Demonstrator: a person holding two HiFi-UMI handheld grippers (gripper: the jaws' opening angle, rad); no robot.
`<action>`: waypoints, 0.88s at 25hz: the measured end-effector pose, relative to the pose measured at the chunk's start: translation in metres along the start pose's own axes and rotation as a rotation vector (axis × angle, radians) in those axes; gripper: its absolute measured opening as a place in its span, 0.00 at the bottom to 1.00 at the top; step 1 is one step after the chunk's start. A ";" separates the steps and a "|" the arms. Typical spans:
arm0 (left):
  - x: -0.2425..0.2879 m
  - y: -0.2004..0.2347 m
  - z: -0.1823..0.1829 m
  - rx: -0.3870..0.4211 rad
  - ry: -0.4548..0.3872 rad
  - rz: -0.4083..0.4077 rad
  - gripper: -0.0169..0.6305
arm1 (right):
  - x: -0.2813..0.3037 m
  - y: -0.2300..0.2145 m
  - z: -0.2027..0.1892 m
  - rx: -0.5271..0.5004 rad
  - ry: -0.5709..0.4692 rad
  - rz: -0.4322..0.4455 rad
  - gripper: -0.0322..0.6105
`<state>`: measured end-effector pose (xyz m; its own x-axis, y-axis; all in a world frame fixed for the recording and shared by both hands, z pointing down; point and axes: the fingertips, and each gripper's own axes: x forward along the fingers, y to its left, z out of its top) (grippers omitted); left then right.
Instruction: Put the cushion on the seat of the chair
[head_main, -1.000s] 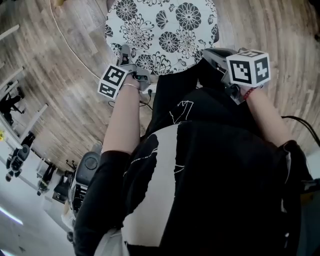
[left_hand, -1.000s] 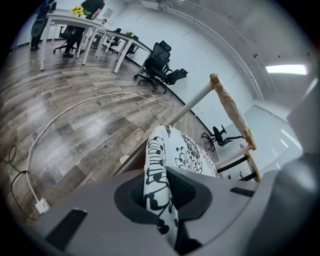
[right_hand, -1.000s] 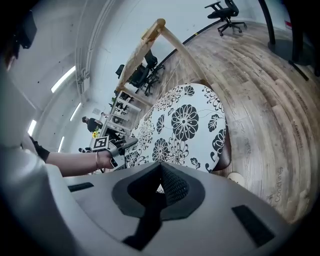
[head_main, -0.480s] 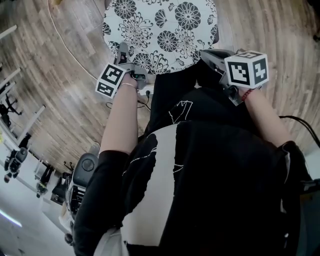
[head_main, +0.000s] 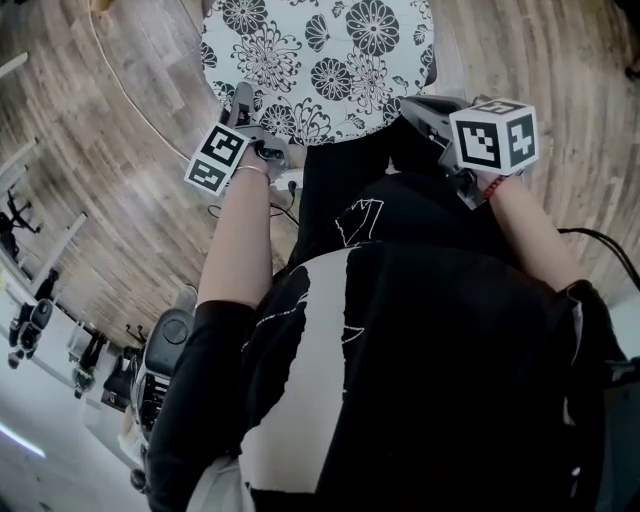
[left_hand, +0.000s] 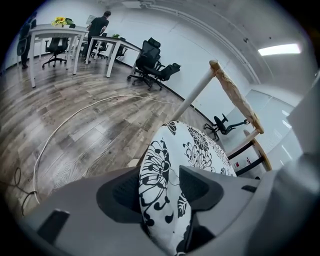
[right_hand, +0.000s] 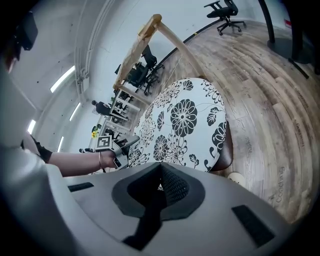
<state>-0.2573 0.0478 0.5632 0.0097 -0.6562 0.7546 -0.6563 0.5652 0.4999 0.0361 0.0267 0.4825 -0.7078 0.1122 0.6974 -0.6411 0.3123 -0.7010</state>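
The floral cushion (head_main: 320, 60) lies flat on the chair seat (right_hand: 229, 150), black-and-white top facing up. A strip of brown seat peeks out under its right edge. At the near left rim is the left gripper (left_hand: 165, 192), its jaws opening, with the cushion's plump edge standing between the two pads. Over at the near right rim, the right gripper (right_hand: 160, 182) has its jaws pressed together, and a thin white sliver of the cushion's edge shows pinched between the pads. On the far side rises the chair's wooden back rail (left_hand: 240, 97). Wood-plank floor (head_main: 120, 150) surrounds the chair, and a white cable (left_hand: 75, 117) loops across it to the left.
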 end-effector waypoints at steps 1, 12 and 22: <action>0.000 0.001 -0.001 0.012 0.006 0.003 0.38 | 0.001 0.000 -0.002 0.001 0.006 0.003 0.07; -0.001 0.017 0.003 0.077 0.031 0.075 0.41 | 0.006 0.005 -0.001 0.005 0.006 0.010 0.07; -0.019 0.012 0.006 0.235 0.114 0.082 0.44 | -0.003 0.024 -0.001 0.064 0.033 0.014 0.07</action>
<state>-0.2699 0.0634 0.5521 0.0254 -0.5455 0.8378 -0.8155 0.4734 0.3330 0.0233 0.0344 0.4633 -0.7074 0.1471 0.6913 -0.6498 0.2493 -0.7180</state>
